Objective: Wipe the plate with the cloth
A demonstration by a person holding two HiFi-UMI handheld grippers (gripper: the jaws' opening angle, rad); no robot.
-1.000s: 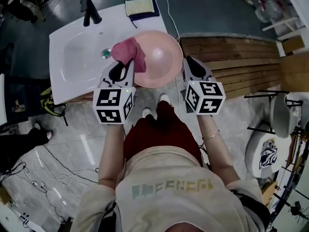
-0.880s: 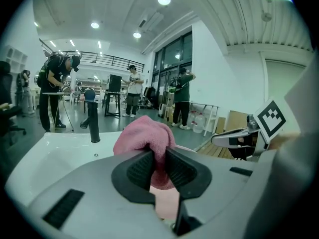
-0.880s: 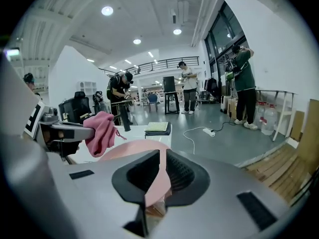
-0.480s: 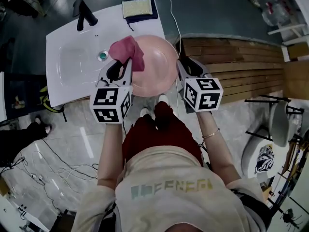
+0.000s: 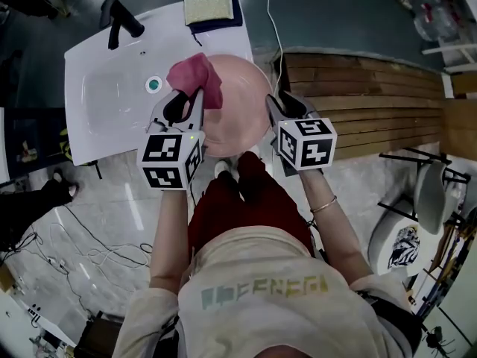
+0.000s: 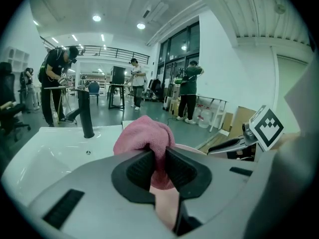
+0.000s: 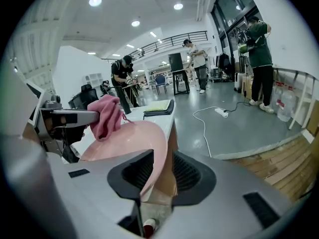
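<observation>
A round pink plate (image 5: 237,107) is held in the air beside the white sink, over the floor in front of the person. My right gripper (image 5: 271,109) is shut on the plate's right rim (image 7: 158,156). A pink cloth (image 5: 195,79) is bunched up on the plate's left side, pinched in my left gripper (image 5: 188,103). In the left gripper view the cloth (image 6: 144,138) bulges out above the shut jaws. From the right gripper view the cloth (image 7: 106,114) hangs over the plate's far edge.
The white sink (image 5: 104,103) with a black tap (image 5: 118,17) and a green drain (image 5: 153,84) lies at the left. A yellow sponge on a dark tray (image 5: 209,8) sits on its far corner. Wooden planks (image 5: 358,95) lie at the right. Several people stand behind.
The plate, cloth and both grippers keep their grip and have shifted slightly left and nearer the sink in the view. The right gripper has moved in a little toward the plate.
</observation>
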